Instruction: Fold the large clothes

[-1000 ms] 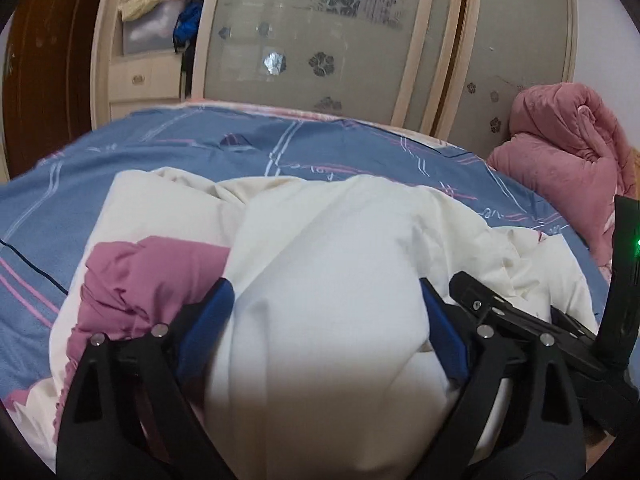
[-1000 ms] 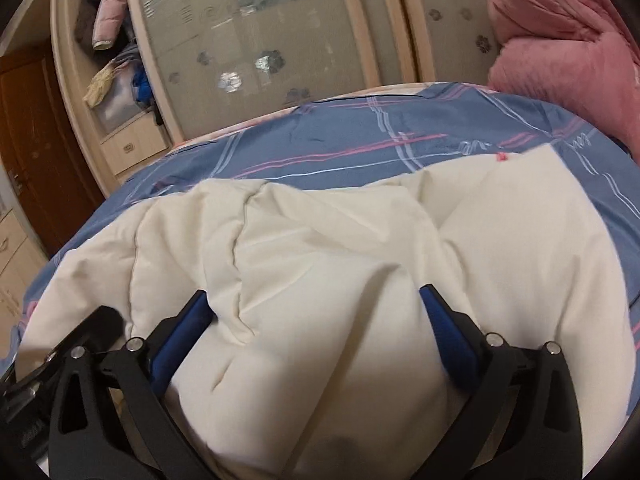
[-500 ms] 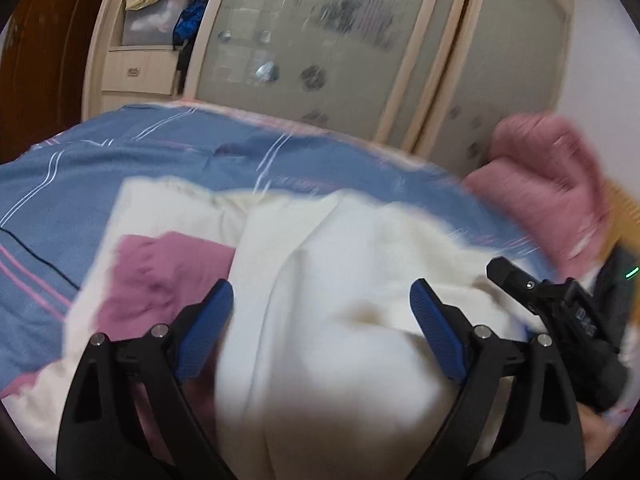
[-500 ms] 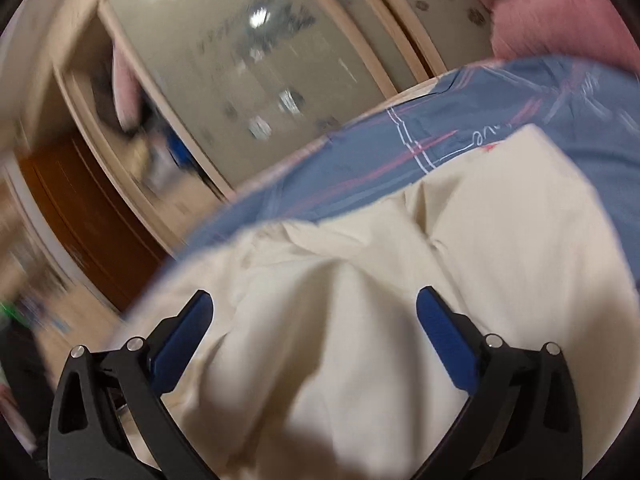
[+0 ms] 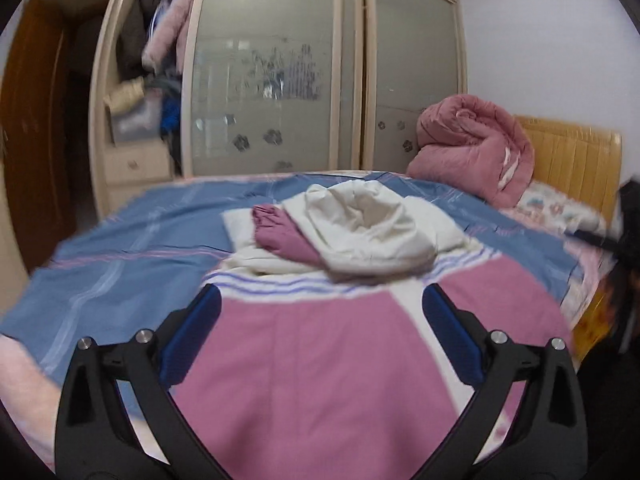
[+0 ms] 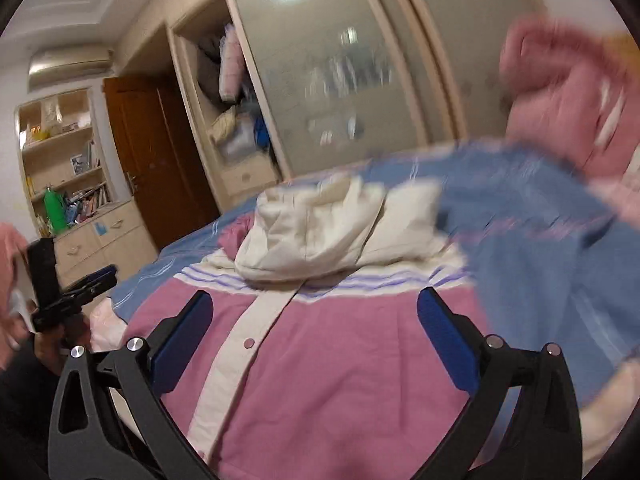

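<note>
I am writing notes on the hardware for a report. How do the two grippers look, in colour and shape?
Both look alike. The left gripper and the right gripper have matte black, angular fingers with triangular cut-outs and round silver bolt heads. Flat blue pads line the inner faces. No cables, markings or sleeves are visible.

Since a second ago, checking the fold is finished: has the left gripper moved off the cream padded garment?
Yes. The left gripper has pulled back toward the bed's near edge; the cream garment now lies far ahead, with the wardrobe door showing full height.
</note>
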The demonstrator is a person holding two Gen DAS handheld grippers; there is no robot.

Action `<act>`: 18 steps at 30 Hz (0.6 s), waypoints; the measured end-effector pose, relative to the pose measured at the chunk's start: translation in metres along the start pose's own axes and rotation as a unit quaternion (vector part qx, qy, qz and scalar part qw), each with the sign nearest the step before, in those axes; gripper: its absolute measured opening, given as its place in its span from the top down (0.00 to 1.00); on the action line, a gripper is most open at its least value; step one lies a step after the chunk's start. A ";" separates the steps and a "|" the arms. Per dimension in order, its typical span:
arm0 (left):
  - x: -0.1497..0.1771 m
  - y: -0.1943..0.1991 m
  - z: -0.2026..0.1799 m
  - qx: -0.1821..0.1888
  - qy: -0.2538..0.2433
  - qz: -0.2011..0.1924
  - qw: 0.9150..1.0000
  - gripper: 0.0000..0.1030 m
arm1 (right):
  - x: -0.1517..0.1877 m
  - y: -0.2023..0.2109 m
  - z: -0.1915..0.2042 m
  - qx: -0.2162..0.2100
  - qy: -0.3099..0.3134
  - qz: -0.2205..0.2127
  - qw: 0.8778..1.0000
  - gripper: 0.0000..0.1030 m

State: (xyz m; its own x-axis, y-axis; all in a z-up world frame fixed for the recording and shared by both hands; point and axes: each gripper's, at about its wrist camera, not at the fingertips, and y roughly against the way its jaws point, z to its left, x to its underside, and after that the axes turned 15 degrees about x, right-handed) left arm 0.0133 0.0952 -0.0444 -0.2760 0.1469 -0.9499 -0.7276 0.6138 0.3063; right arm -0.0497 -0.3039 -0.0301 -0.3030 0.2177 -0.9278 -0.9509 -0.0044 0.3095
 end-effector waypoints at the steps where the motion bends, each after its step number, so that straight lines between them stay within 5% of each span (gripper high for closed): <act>1: 0.005 0.006 -0.005 -0.005 -0.008 0.000 1.000 0.02 | 0.002 0.004 -0.001 0.007 -0.001 -0.003 1.000 0.01; 10: 0.036 0.029 -0.028 -0.034 -0.015 0.041 0.998 0.02 | 0.026 0.030 -0.006 -0.014 -0.026 0.032 0.999 0.01; 18: 0.044 0.038 -0.027 -0.022 0.041 0.043 0.998 0.02 | 0.036 0.043 -0.007 -0.002 0.004 0.052 0.999 0.01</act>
State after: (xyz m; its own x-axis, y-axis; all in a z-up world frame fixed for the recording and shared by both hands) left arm -0.0437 0.1042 -0.0725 -0.3867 0.1327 -0.9126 -0.7262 0.5661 0.3900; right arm -0.1021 -0.3033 -0.0517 -0.4014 0.2071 -0.8922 -0.9142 -0.0307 0.4041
